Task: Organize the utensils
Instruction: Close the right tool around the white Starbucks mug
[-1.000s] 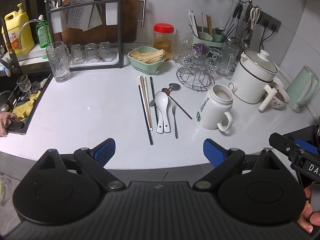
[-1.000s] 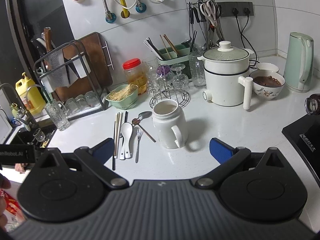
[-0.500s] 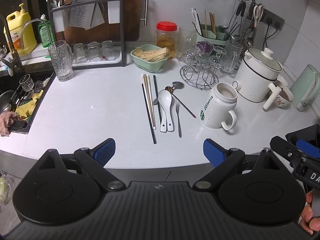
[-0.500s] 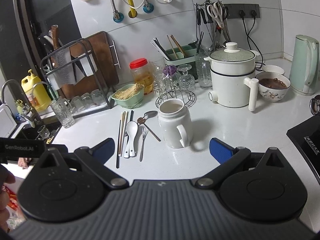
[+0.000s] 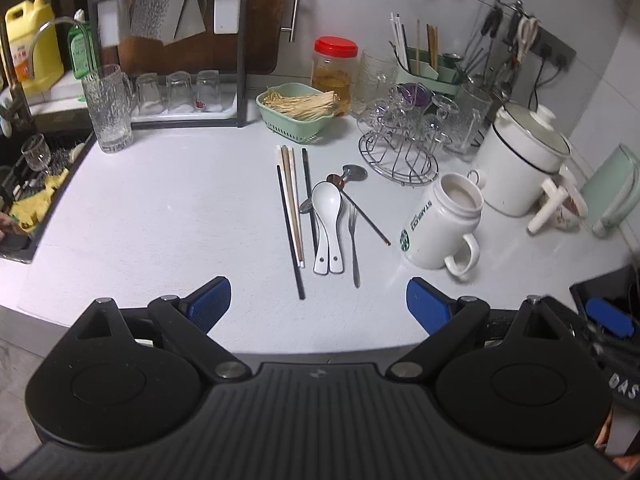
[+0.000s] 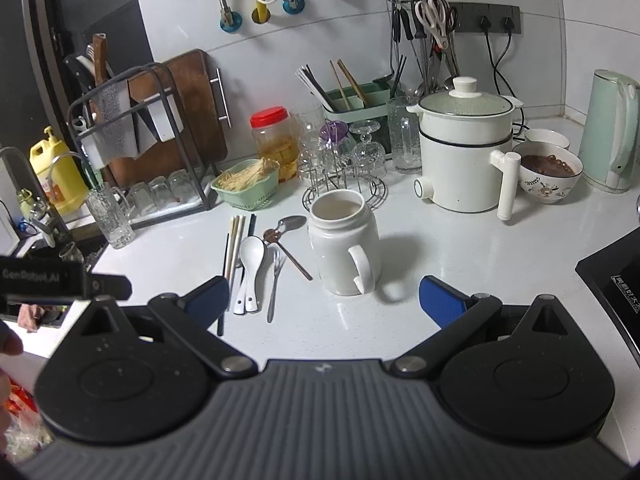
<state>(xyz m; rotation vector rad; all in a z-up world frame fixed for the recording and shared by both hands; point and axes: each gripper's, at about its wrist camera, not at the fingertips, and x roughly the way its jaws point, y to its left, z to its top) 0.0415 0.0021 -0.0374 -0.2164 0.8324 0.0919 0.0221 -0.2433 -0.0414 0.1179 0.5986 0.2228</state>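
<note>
1. Two grippers face the white countertop, and both are spread wide with nothing between the blue pads. The left gripper sits at the bottom centre of its own view; the right gripper sits likewise in its view.
2. The loose utensils lie in a row at the centre of the left wrist view: chopsticks, two white ceramic spoons, a fork, a copper-bowled spoon and a steel spoon.
3. Long axis: most pieces run lengthwise away from the left gripper, handles toward the near counter edge. The copper-bowled spoon lies diagonally, its handle toward the mug.
4. Bearing: in the left view the row sits straight ahead, between the two pads. In the right view the same row sits at centre left, just beyond the left pad, while the mug stands ahead.
5. Judgement: the left gripper appears better aligned for the first pick. A straight approach puts the pad gap across the thin handles.
6. Probable destination: the mug beside the row, or the green caddy at the wall; which one cannot be told.
</note>
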